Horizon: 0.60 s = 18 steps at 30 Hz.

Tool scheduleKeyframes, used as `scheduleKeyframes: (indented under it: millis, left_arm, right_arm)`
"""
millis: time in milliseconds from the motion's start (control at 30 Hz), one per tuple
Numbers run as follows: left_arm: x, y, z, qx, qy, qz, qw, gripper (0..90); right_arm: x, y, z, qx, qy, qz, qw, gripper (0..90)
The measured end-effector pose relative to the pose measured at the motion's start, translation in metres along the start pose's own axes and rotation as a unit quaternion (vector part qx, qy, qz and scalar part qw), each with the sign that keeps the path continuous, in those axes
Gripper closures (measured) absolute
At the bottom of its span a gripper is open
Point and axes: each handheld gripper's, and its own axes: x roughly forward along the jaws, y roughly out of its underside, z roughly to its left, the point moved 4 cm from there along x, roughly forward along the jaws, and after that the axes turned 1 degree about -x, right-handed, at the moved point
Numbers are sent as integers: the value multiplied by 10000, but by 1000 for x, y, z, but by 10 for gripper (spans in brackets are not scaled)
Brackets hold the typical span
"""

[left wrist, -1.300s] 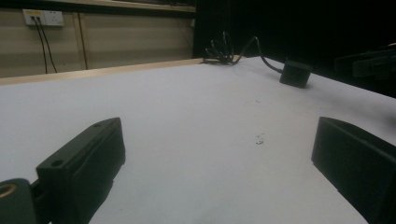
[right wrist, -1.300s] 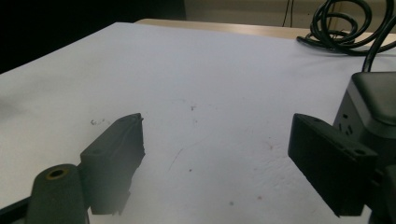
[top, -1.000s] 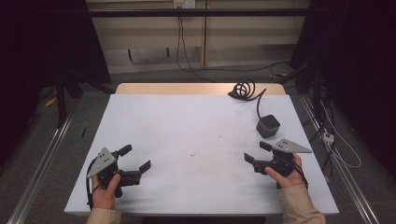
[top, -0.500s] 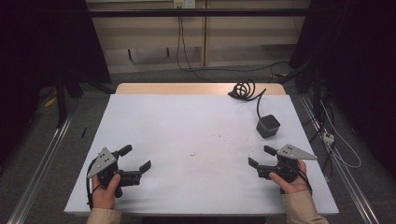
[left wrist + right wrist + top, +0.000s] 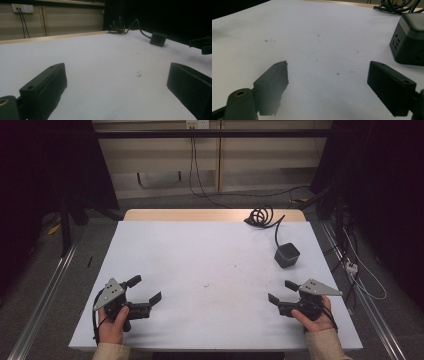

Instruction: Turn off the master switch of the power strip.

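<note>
On the desk [image 5: 210, 255], white-topped, your two claws sit low near the front edge, well apart from each other.

Item: left claw [image 5: 148, 290], at about 7 o'clock on the desk top, held in your left hand [image 5: 111, 326]. Jaws stand wide, nothing between them; bare white surface shows in the gap in the left gripper view [image 5: 115, 82]. It points toward 2 o'clock across the desk.

Item: right claw [image 5: 281, 291], at about 5 o'clock, held in your right hand [image 5: 316, 316]. Jaws stand wide, nothing between them; in the right gripper view [image 5: 327, 80] the gap frames bare desk with a few small specks. It points toward 10 o'clock.

Item: black power cube [image 5: 287, 254], at about 2 o'clock on the desk, resting flat, near the right claw and beyond it, apart from both jaws. In the right gripper view [image 5: 409, 45] its socket face shows at upper right, past the right-hand jaw. In the left gripper view [image 5: 158, 38] it sits far off.

Item: black cable [image 5: 262, 216], coiled at about 1 o'clock by the far edge, running to the cube.

Item: small dark specks [image 5: 206, 285] near the desk's middle, between the two claws.
</note>
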Motion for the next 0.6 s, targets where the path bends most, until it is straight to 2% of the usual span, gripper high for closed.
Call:
scheduleKeyframes:
  millis: [600]
  left_arm:
    - [1, 1, -1, -10, 12, 7, 10000, 24]
  right_arm:
    - [-10, 7, -1, 12, 30, 4, 10000, 172]
